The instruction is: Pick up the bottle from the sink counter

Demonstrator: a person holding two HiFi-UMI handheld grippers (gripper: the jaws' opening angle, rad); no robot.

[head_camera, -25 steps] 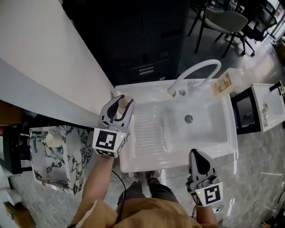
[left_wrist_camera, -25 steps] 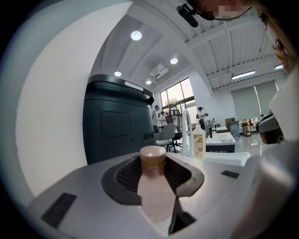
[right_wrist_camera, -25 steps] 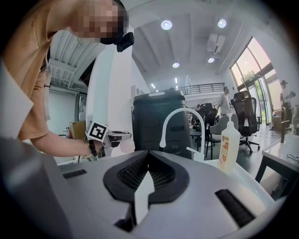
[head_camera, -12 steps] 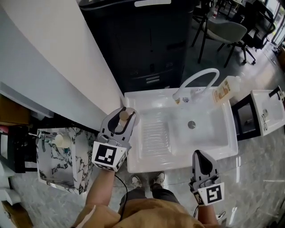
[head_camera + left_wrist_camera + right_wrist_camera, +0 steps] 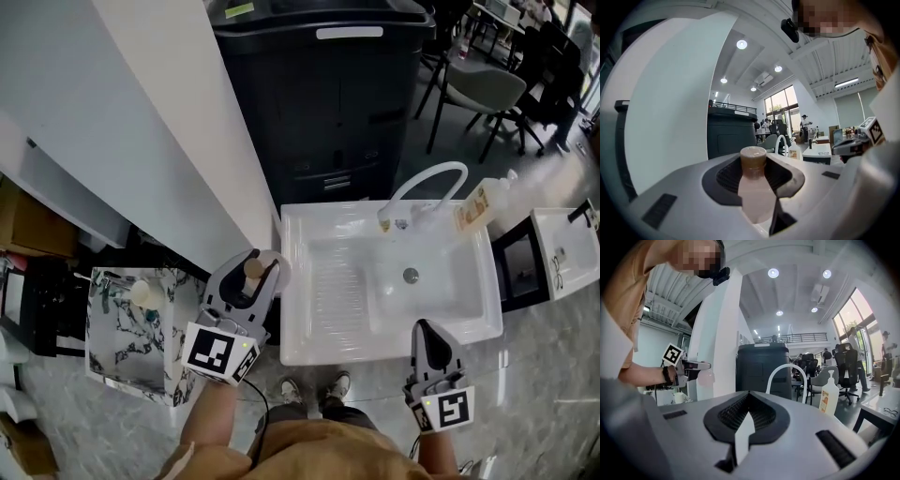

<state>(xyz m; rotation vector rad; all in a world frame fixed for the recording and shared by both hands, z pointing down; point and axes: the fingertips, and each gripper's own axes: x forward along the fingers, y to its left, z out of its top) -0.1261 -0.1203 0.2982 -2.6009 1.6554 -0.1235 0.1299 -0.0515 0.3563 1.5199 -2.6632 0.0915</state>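
A pale pink bottle (image 5: pixel 756 197) with a brown cap (image 5: pixel 253 269) stands upright between the jaws of my left gripper (image 5: pixel 251 274), which is shut on its neck and shoulders. Bottle and gripper hang in the air just left of the white sink counter (image 5: pixel 298 349), off its surface. In the right gripper view the left gripper (image 5: pixel 693 366) shows far left with the pink bottle (image 5: pixel 707 377) in it. My right gripper (image 5: pixel 427 330) hovers at the sink's front right corner, jaws together, nothing between them.
The sink has a white arched faucet (image 5: pixel 427 178) and a soap pump bottle (image 5: pixel 478 206) at its back right. Behind stands a black cabinet (image 5: pixel 328 94), to the left a white wall (image 5: pixel 141 122) and a marble-patterned stand (image 5: pixel 117 337) with a cup (image 5: pixel 141 292). A second small basin (image 5: pixel 562 244) sits right.
My left gripper has carried the bottle up and leftward, from over the counter's left corner to beside the sink. The right gripper has hardly shifted.
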